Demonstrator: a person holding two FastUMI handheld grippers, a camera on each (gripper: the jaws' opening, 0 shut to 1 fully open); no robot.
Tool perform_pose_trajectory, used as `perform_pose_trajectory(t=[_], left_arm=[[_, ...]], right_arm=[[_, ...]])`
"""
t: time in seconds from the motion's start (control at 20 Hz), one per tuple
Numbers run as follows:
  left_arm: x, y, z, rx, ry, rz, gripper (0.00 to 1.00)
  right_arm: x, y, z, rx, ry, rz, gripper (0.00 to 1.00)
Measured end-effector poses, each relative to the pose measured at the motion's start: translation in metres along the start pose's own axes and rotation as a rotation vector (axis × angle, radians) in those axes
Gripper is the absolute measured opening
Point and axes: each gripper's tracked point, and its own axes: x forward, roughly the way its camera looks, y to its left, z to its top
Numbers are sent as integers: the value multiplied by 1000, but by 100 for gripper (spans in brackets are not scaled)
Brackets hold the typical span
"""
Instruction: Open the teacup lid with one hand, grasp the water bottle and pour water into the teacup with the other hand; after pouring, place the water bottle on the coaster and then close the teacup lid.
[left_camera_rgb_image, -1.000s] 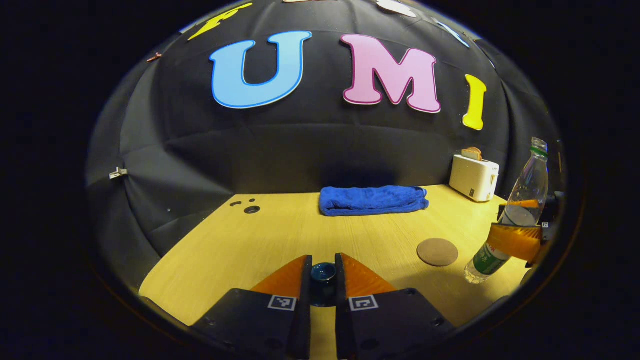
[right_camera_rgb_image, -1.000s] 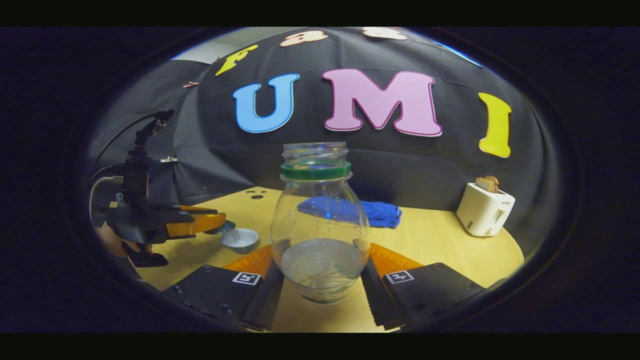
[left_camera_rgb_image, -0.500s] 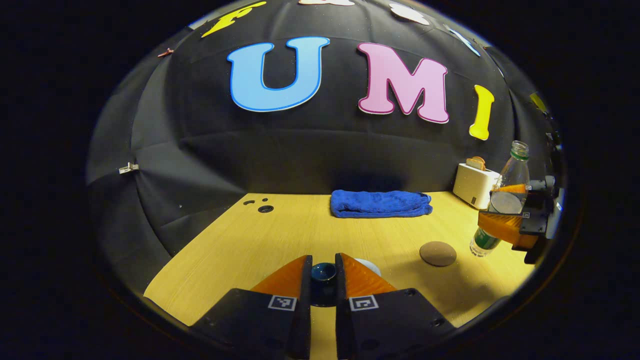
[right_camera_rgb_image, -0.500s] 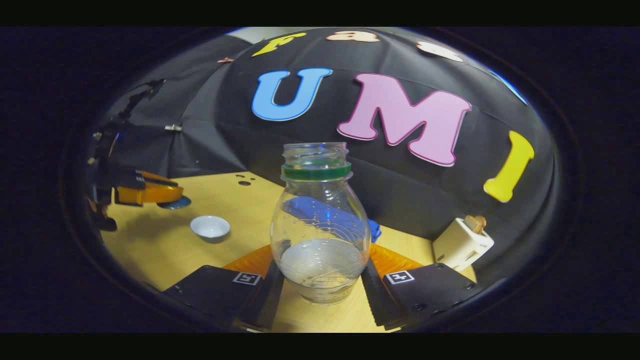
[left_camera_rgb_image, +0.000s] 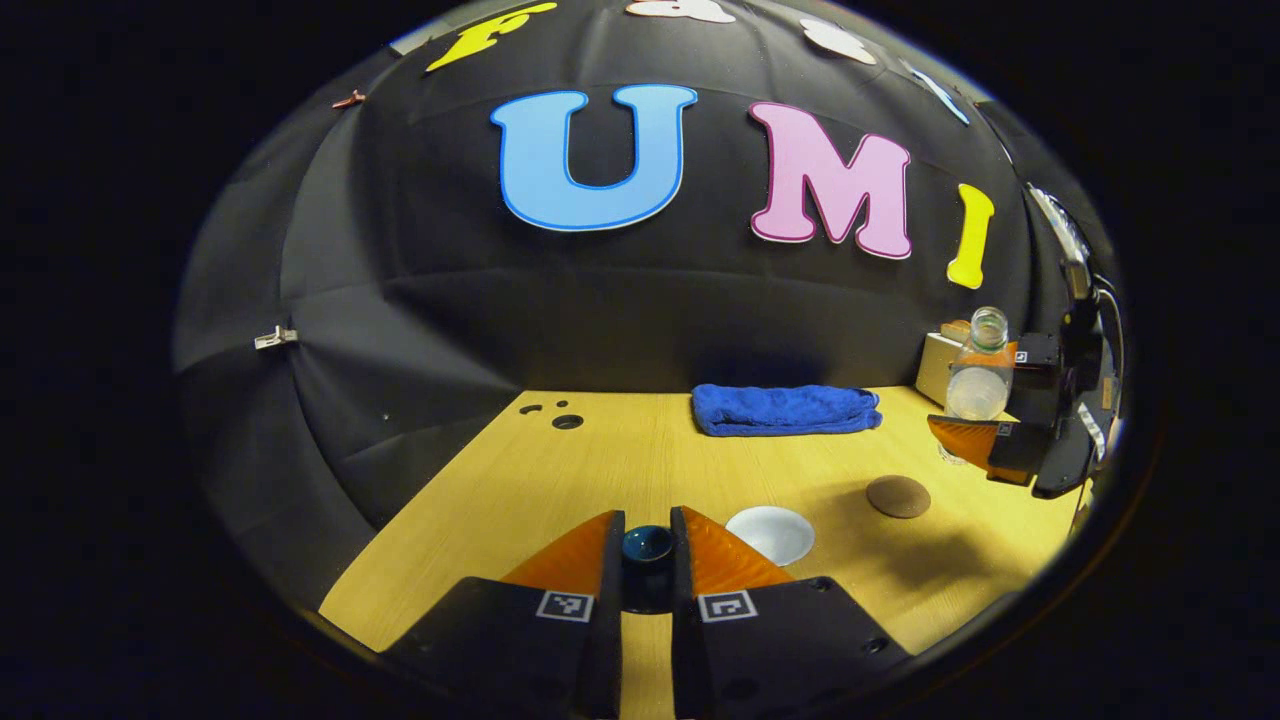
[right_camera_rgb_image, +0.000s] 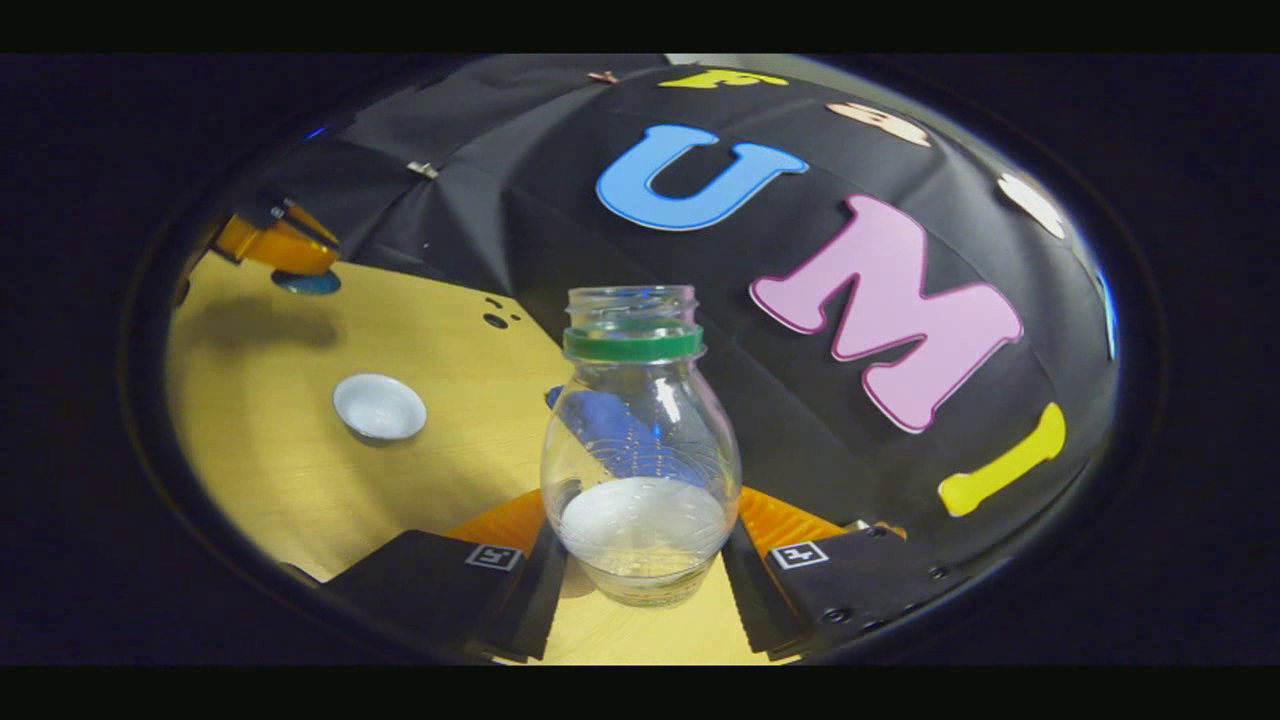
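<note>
Swung away from the teacup over the last second, with the water bottle now carried beyond the coaster, no longer leaning toward the cup. Looks as if pouring is finished and setting the bottle down comes next.

Left of the teacup: left gripper raised clear of the table, clamped narrowly on the knob of the dark blue lid. Teacup itself open and white on the table, well apart from both tools. Right of the teacup: coaster bare, nothing between it and the bottle. Further right: right gripper closed on the bottle's body, neck uncapped, some water left inside. Behind the teacup: folded blue towel by the wall; toaster half hidden behind the bottle. No obstacle judged on the path to the coaster.
</note>
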Motion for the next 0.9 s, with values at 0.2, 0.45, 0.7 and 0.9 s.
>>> perform_pose_trajectory(t=[0.2, 0.45, 0.7, 0.9], left_arm=[[-11, 19, -5, -26, 0, 1, 24], [-18, 45, -18, -41, 14, 22, 24], [-19, 61, -24, -52, 20, 32, 24], [-17, 65, -26, -52, 20, 26, 24]], right_arm=[[20, 21, 11, -141, -36, 15, 75], [42, 57, 22, -284, -55, 36, 75], [64, 75, 20, -374, -72, 53, 75], [78, 70, 10, -454, -69, 44, 74]])
